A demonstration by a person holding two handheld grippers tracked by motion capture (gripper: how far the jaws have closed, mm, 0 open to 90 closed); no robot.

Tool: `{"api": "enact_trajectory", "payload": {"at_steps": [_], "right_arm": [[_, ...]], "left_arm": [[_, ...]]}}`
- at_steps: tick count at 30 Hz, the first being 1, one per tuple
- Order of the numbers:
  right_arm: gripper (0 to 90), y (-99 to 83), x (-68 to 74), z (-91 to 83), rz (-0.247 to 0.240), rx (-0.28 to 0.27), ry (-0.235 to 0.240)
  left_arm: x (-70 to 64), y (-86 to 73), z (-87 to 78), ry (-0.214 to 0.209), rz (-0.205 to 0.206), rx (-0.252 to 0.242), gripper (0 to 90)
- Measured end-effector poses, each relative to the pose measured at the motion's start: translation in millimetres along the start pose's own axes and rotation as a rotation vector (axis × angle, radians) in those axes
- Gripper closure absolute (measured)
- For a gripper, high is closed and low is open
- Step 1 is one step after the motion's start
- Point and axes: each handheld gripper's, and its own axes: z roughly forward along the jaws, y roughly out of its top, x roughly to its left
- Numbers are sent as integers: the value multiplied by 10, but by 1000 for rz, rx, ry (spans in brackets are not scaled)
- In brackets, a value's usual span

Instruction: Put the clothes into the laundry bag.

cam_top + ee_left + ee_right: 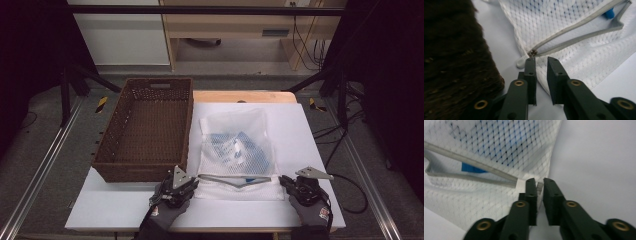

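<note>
A brown woven rectangular basket (145,127) sits at the table's left, empty as far as the high view shows. Just beside it lies the white mesh zip bag with blue items inside (240,150), its grey zipper (235,178) gaping along the near edge. The left gripper (541,60) stands with jaws slightly spread, tips just short of the metal zipper slider (533,52). The right gripper (538,181) seems to pinch the bag's corner tab at the zipper's end, though blur leaves it uncertain. The step in hand looks like zipping: next, the left jaws must close on the slider while the right anchors the corner
</note>
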Motion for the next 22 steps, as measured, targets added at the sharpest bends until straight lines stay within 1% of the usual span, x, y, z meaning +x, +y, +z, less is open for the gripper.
{"api": "enact_trajectory", "payload": {"at_steps": [1, 2, 3, 4, 5, 6, 7, 8, 9, 10, 12, 14, 16, 17, 19, 20, 22], "right_arm": [[727, 5, -11, -15, -4, -22, -7], [674, 9, -22, -31, -5, -38, -12], [599, 15, -34, -42, -11, -59, -20], [488, 26, -56, -63, -12, -77, -30], [434, 31, -69, -70, -12, -81, -35], [378, 33, -83, -73, -11, -88, -41], [378, 33, -83, -73, -11, -88, -41], [340, 34, -97, -73, -8, -89, -48], [316, 33, -113, -74, -7, -86, -51], [276, 30, -135, -81, 1, -83, -46], [242, 26, -161, -84, 5, -81, -50], [231, 25, -173, -85, 8, -80, -52], [215, 20, -193, -92, 12, -77, -51], [206, 19, -204, -96, 16, -73, -51], [202, 20, -210, -101, 16, -72, -50], [197, 20, -218, -104, 14, -69, -50], [196, 20, -221, -106, 13, -68, -50]], "left_arm": [[10, -1, -25, -10, -2, -8, 721], [17, -9, -49, -15, -6, -21, 721], [29, -19, -76, -18, -6, -25, 695], [56, -46, -117, -32, -16, -29, 646], [56, -46, -117, -32, -16, -29, 619], [81, -74, -149, -42, -17, -31, 596], [81, -74, -149, -42, -17, -31, 578], [92, -85, -164, -43, -15, -33, 578], [103, -95, -180, -47, -13, -37, 557], [132, -113, -209, -53, -6, -45, 515], [149, -124, -224, -55, -6, -47, 473], [185, -158, -258, -59, -7, -47, 460], [216, -200, -291, -53, -8, -42, 434], [257, -236, -319, -56, -12, -30, 413], [277, -253, -334, -51, -16, -30, 400], [318, -282, -362, -51, -18, -19, 379], [333, -296, -376, -46, -14, -9, 364]]}}
